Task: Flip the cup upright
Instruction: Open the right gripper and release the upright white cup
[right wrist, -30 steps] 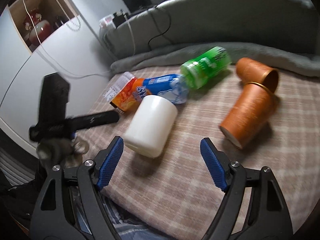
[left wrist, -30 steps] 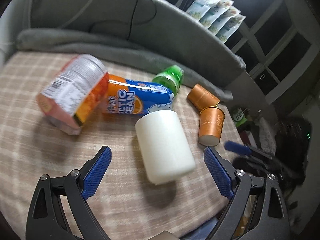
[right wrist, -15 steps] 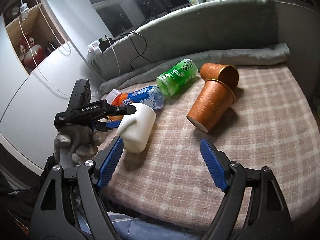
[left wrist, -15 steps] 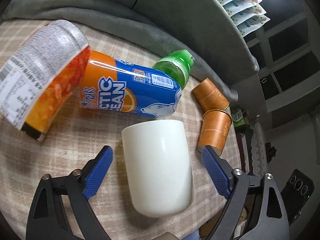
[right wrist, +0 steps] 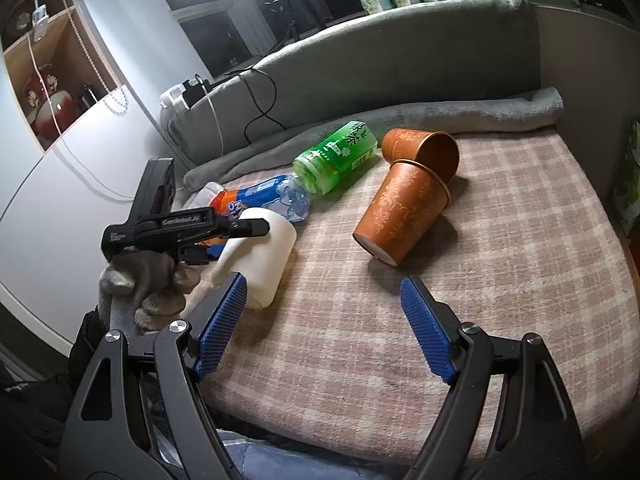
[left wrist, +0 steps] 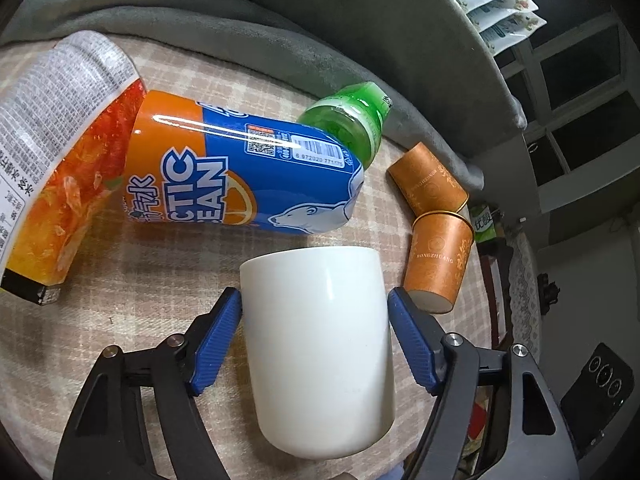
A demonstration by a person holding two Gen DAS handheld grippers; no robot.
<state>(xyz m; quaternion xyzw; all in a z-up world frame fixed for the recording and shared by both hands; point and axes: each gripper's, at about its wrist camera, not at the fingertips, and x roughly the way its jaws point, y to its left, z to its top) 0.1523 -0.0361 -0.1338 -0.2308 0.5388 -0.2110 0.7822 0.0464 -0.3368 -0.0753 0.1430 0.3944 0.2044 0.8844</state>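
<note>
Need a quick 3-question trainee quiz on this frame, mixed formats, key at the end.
1. True or false: the white cup lies on its side between the pads of the left gripper.
2. Multiple choice: the right gripper is A) shut on an orange paper cup, B) open and holding nothing, C) shut on the green bottle.
3. Fill in: the two orange paper cups lie on the checked ______, beside the green bottle.

Key: 1 true; 2 B; 3 cloth.
</note>
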